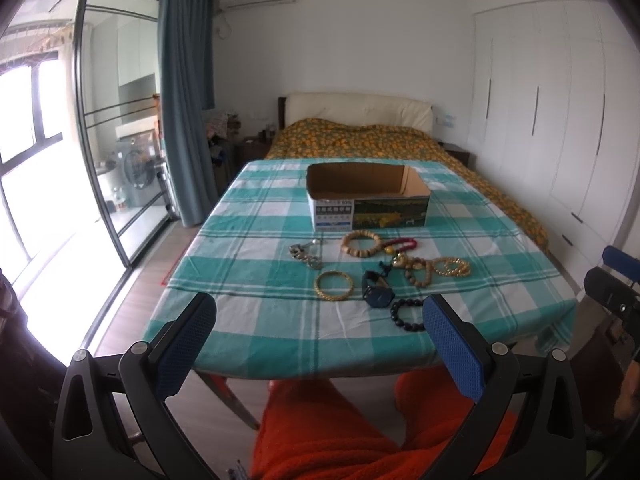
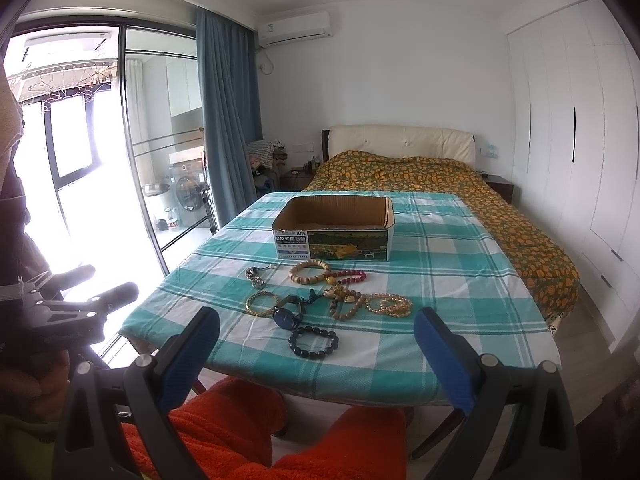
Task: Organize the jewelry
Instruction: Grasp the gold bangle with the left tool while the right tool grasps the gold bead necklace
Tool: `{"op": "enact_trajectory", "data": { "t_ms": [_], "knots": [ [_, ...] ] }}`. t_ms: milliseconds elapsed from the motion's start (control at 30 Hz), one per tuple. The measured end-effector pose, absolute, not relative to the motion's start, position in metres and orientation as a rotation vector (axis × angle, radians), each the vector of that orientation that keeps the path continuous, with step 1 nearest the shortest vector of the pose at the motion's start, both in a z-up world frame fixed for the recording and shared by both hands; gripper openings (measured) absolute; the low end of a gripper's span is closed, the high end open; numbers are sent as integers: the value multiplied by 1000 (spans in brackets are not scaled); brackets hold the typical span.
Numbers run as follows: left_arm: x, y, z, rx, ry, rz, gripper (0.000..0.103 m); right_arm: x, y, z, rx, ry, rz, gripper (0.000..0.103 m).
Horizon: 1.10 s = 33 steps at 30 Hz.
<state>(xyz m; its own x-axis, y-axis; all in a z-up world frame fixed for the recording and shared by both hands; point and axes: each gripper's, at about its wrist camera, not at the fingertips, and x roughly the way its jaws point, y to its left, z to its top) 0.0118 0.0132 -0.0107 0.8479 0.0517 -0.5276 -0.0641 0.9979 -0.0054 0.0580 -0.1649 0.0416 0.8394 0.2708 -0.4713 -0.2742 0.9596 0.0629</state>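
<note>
An open cardboard box [image 1: 368, 196] [image 2: 334, 226] stands on a teal checked tablecloth. In front of it lie several pieces: a silver chain [image 1: 306, 256] [image 2: 256, 278], a wooden bead bracelet [image 1: 362, 243] [image 2: 310, 272], a red bead string [image 1: 402, 245] [image 2: 352, 278], a gold bangle [image 1: 334, 285] [image 2: 262, 303], a dark watch [image 1: 377, 289] [image 2: 288, 314], a pale bead necklace [image 1: 438, 268] [image 2: 376, 303] and a black bead bracelet [image 1: 408, 314] [image 2: 314, 342]. My left gripper [image 1: 320, 320] and right gripper [image 2: 316, 334] are open, empty, held before the table's near edge.
The table [image 1: 256, 320] [image 2: 460, 312] stands at the foot of a bed with an orange patterned cover [image 1: 360, 142] [image 2: 440, 176]. White wardrobes [image 1: 560, 120] line the right wall. A glass sliding door [image 1: 100, 140] is at left. Orange-clad legs [image 1: 340, 432] are below.
</note>
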Motion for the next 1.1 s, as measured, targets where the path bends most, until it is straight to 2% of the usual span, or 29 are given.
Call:
{"op": "enact_trajectory", "data": {
  "t_ms": [367,767,1100],
  "knots": [
    [44,29,-12,10,550,67,103,91,-189,41,-9,484,218,99],
    [97,71,-48,-105,699,100,103,159,-207,14,46,619,183,99],
    [133,73,-74,-147,777,68,103,209,-202,-27,58,738,183,99]
  ]
}}
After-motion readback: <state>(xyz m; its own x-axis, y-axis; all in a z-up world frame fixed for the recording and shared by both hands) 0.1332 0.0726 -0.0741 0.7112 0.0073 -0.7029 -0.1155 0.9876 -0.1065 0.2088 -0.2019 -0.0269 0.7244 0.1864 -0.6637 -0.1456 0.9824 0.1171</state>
